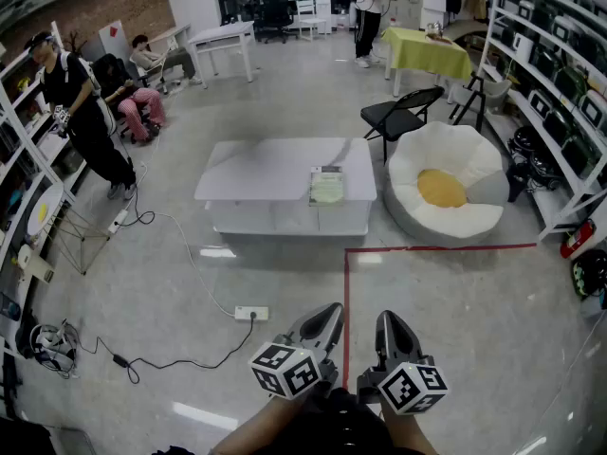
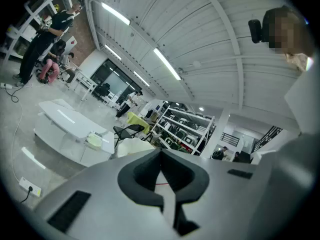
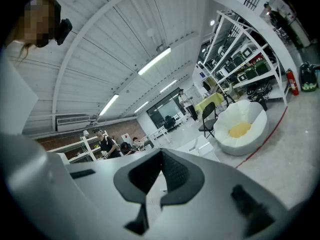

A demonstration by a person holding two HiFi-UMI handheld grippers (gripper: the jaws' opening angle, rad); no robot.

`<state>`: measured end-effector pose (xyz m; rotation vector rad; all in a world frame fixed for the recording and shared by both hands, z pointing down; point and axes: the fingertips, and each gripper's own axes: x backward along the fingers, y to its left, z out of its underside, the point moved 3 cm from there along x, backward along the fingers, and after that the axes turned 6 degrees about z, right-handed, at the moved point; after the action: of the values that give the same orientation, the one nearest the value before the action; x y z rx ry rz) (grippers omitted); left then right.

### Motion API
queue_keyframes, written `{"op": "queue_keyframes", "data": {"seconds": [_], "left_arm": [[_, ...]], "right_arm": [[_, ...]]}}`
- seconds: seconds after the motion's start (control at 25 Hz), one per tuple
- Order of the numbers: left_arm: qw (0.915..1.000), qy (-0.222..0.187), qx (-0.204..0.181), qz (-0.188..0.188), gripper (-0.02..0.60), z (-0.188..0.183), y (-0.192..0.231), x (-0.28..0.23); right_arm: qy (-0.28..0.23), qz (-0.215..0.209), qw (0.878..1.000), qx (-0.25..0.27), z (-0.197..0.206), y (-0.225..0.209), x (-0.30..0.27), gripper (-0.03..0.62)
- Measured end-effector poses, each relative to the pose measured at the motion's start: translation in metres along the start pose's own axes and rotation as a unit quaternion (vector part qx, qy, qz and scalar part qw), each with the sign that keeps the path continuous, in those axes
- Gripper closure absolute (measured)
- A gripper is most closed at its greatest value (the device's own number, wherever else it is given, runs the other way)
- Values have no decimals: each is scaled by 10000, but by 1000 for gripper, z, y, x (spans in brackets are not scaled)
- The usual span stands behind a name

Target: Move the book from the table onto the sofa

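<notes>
While the pale green book [image 1: 326,187] lies flat at the right end of the white tabletop [image 1: 266,169], the round white beanbag sofa [image 1: 427,154] with a yellow centre sits on the floor just beside that end. Black folding chair [image 1: 400,114] stands behind the sofa. Left gripper [image 1: 327,316] and right gripper [image 1: 392,322] are side by side, well apart from the table, each with jaws together on nothing.
</notes>
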<state>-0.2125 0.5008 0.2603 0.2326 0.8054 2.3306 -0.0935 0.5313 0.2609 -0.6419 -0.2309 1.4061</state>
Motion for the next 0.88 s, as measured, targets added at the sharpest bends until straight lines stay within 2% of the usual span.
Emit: {"op": "queue_keyframes", "data": {"seconds": [0.32, 0.88], "left_arm": [[9998, -127, 78, -116, 572, 13, -2, 6], [9976, -289, 345, -527, 572, 35, 1, 5]], "right_arm": [[111, -200, 9997, 90, 6, -3, 3, 584], [344, -430, 9984, -105, 15, -20, 6, 583]]}}
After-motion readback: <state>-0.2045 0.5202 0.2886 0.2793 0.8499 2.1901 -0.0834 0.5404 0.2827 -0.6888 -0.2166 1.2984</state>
